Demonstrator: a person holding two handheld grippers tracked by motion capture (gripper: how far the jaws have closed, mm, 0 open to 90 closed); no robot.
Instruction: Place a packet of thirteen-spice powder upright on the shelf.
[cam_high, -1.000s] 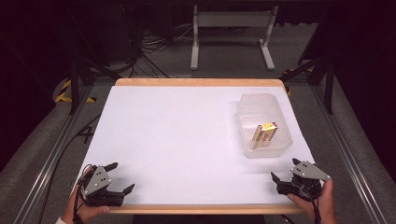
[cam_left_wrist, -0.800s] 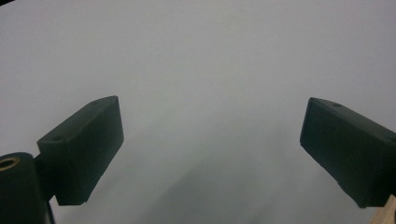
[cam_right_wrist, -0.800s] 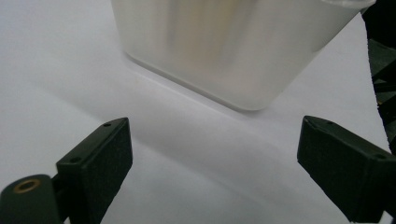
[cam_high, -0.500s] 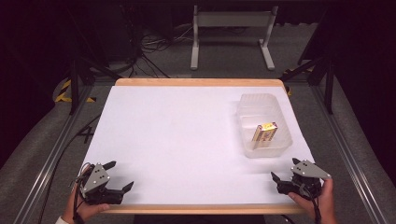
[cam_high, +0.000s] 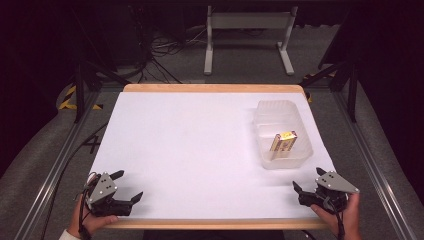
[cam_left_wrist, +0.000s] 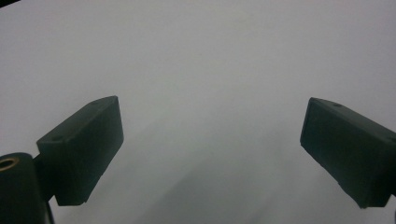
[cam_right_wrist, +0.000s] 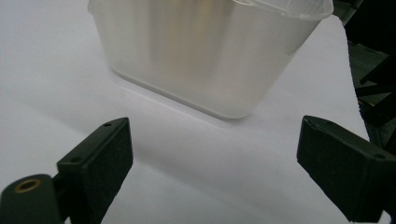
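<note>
A clear plastic tub (cam_high: 283, 134) stands on the right side of the white table (cam_high: 200, 150). A small yellow-and-white box (cam_high: 283, 144) leans on edge inside the tub. My right gripper (cam_high: 309, 183) rests open at the front right corner, just below the tub, and the tub's wall (cam_right_wrist: 205, 60) rises close ahead between its jaws. At the front left corner my left gripper (cam_high: 127, 185) is open with bare white tabletop (cam_left_wrist: 205, 93) between its fingers.
The table's wooden edge (cam_high: 210, 223) runs along the front. Metal rails flank both sides. A grey stand (cam_high: 247, 35) and cables lie on the dark floor beyond the far edge.
</note>
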